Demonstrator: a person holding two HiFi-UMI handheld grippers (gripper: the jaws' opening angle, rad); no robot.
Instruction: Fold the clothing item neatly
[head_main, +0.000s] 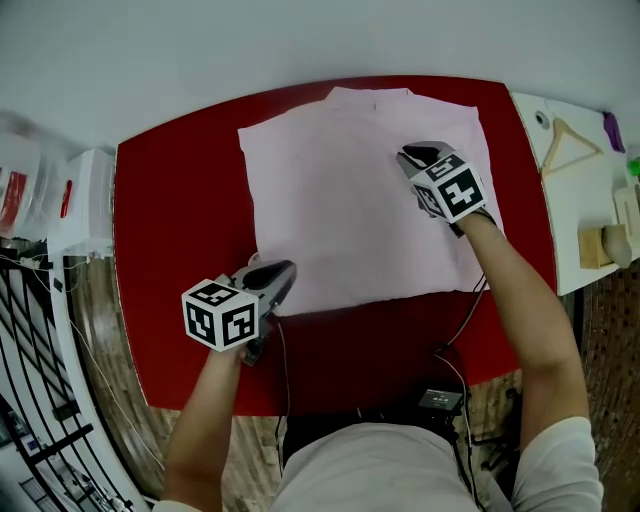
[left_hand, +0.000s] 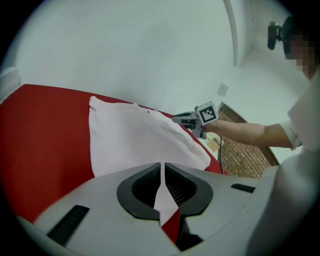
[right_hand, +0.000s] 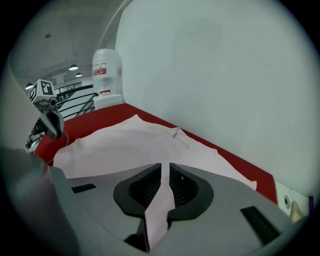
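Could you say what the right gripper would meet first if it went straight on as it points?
Most likely the pink garment spread on the red table; the right gripper slants down at it, though depth is unclear.

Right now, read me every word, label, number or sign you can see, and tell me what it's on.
No text is readable.
water jug: red label, too blurred to read.
black box with cables: markings too small to read.
marker cubes: square patterns only, no letters.
pink shirt: no print shows.
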